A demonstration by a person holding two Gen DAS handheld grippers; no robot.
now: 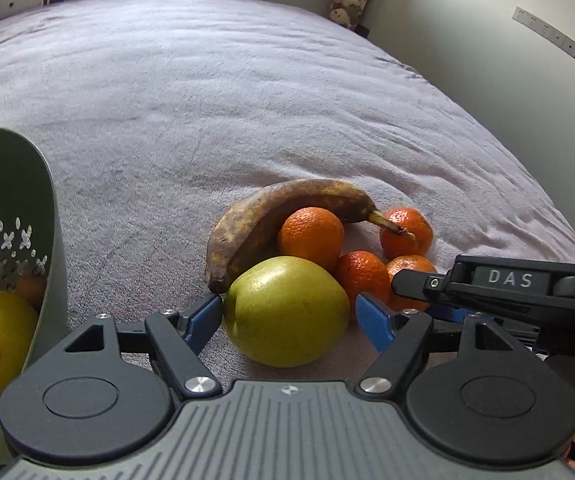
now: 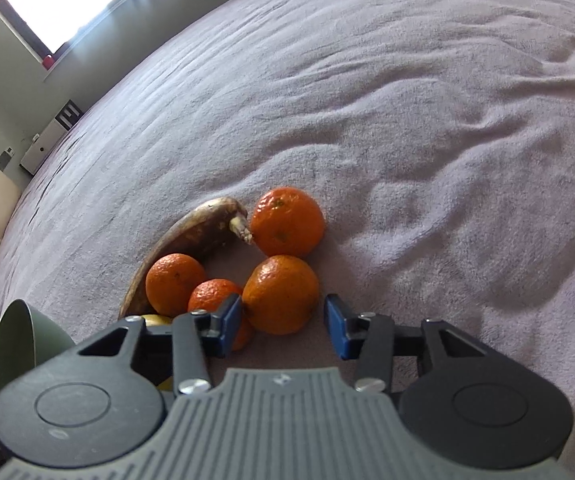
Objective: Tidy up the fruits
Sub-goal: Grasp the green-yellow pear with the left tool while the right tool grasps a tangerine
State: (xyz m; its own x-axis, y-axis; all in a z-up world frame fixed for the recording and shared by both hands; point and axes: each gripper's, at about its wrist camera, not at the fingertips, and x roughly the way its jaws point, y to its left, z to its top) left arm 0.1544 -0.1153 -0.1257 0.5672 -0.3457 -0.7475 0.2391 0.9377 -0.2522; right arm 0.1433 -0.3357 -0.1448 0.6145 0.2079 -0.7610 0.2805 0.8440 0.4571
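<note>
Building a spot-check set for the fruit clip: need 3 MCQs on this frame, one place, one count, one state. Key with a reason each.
1. The green colander in the left wrist view sits
A. left of the fruit pile
B. right of it
C. behind it

2. How many oranges lie loose on the blanket?
A. two
B. four
C. six

3. The left gripper is
A. open, either side of the green-yellow fruit
B. shut on the banana
C. shut and empty

Key
1 A: it fills the left edge, the pile lies centre-right.
2 B: four show in the right wrist view, the nearest between the right gripper fingers.
3 A: a gap shows at the right finger.
</note>
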